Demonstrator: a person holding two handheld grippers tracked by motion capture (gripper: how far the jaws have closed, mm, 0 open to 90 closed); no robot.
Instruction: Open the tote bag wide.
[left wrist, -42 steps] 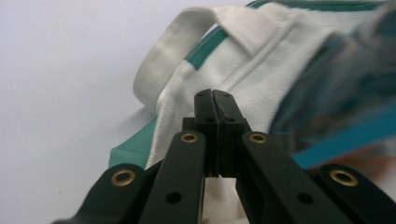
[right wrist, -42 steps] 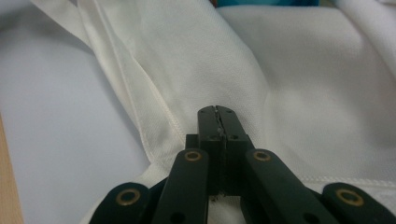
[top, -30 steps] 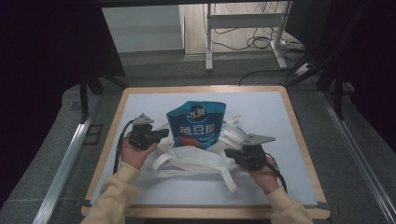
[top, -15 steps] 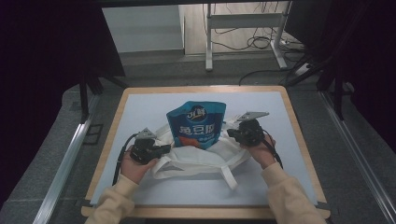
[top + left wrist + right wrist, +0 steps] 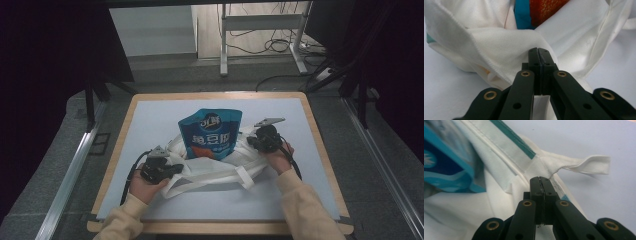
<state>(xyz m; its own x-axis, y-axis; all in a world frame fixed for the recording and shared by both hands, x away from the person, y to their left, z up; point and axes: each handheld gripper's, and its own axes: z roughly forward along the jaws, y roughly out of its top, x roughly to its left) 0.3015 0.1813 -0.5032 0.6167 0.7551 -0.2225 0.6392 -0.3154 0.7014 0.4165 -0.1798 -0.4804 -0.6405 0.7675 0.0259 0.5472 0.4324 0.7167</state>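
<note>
Two grippers work a white cloth bag (image 5: 210, 167) at the centre of the worktop (image 5: 150, 120). The blue snack pouch (image 5: 210, 135) sticks out of the bag toward twelve o'clock, its lower part hidden inside the cloth. The left gripper (image 5: 172, 170), at eight o'clock of the pouch, has its fingers pressed together against a fold of the bag. The right gripper (image 5: 251, 141), at three o'clock, has its fingers clamped together at the bag's seam beside a handle loop (image 5: 596, 165); whether cloth is actually pinched is hard to tell.

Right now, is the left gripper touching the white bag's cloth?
Touching. In the left gripper view the left gripper has its jaws closed together, with a fold of the white bag pinched at their tips.
</note>
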